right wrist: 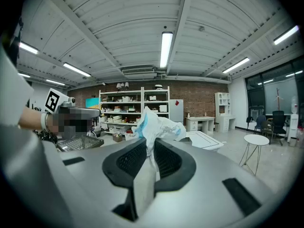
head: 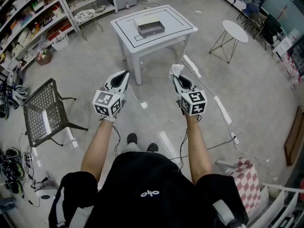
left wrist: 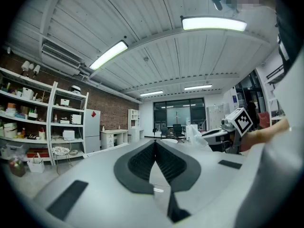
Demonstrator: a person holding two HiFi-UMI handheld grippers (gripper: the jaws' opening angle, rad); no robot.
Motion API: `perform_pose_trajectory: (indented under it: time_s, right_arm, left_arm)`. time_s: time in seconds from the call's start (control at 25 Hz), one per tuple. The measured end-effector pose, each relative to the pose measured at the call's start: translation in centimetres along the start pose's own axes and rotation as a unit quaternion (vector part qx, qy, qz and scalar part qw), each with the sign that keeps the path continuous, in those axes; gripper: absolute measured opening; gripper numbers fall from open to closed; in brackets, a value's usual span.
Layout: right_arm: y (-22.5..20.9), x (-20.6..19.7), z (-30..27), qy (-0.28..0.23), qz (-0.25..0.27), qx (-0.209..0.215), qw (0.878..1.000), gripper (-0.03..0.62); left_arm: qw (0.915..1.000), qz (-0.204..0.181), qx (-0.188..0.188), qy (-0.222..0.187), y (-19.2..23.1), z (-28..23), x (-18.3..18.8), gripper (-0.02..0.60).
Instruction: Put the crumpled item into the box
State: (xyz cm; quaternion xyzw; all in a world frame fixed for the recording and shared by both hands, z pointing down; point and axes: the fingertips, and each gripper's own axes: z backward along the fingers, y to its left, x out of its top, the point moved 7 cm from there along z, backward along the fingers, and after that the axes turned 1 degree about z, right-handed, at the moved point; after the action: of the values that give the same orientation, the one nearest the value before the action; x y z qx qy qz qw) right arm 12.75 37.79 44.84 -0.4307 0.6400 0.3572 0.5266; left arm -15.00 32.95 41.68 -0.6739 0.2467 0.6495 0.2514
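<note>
A pale, glossy floor [head: 247, 94] fills most of the head view. Shelves [head: 33, 18] of small goods run along its upper left, cut off by the edge. Ahead of the person [head: 147, 189] stands a white tabletop [head: 175, 23] marked with a black rectangle. A dark mesh chair [head: 45, 110] is well off to the left and a round side table [head: 235, 31] to the right.

The box [head: 151, 28] sits near the middle of the tabletop. It is low and grey, with a paler piece touching its far side. From here its inside is too small to make out.

Both arms are held out over the floor, short of the tabletop and well apart from the box. The left tongs [head: 124, 73] are clenched pad to pad, with only a thin seam showing in the left gripper view [left wrist: 155, 146].

The right tongs [head: 175, 78] are clamped on the crumpled item [head: 176, 70], which is only a small white wad at their tips in the head view. In the right gripper view the right tongs [right wrist: 151, 148] pinch its lower end. That end is hidden between the pads, while the white wad with blue patches [right wrist: 159, 126] bulges above them. Whether it is paper or plastic cannot be told.
</note>
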Motion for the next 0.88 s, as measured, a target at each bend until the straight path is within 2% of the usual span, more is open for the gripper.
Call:
perform_pose_trajectory:
  time_s: [0.44, 0.88]
  right_arm:
    - [-2.3, 0.0, -1.2, -0.001, 0.004, 0.005, 1.0, 0.059]
    - [-7.2, 0.5, -8.6, -0.002, 0.006, 0.002, 1.0, 0.06]
  left_arm:
    - [0.9999, -0.001, 0.009, -0.006, 0.3, -2.3, -0.3, 0.005]
    - [0.9999, 0.003, 0.003, -0.01, 5.8, -10.1, -1.4, 0.005]
